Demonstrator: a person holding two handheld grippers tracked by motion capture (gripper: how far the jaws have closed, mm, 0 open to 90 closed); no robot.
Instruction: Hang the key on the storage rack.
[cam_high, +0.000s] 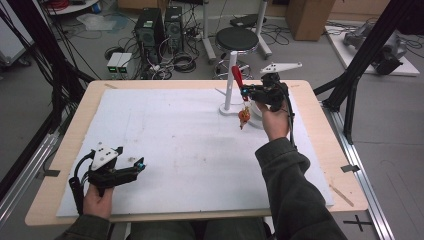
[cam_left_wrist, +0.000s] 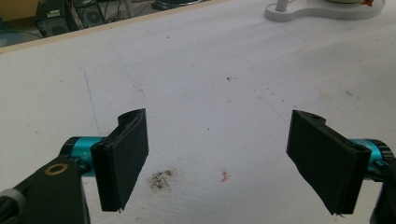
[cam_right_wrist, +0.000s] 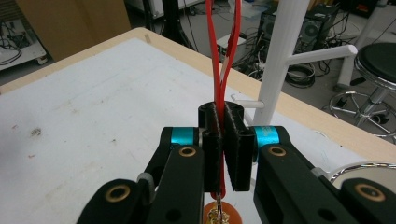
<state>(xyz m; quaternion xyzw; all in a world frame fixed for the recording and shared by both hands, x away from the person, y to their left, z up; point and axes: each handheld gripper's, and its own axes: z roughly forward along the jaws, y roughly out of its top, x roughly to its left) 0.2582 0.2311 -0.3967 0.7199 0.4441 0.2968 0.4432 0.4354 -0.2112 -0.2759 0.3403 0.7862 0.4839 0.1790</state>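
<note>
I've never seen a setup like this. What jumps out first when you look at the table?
The red ribbon loop catches the eye first: the right tool pinches it shut near the far right of the table, with a small orange and gold charm dangling below. Right beside it stands a white peg stand. At the near left corner the left tool rests with its jaws wide apart over the stained white board.

Red ribbon loop (cam_right_wrist: 219, 70), narrow, two strands rising upright beside the white stand (cam_right_wrist: 280, 60). Orange charm (cam_high: 244, 118) on a small gold link dangles at its lower end, above the surface.
</note>
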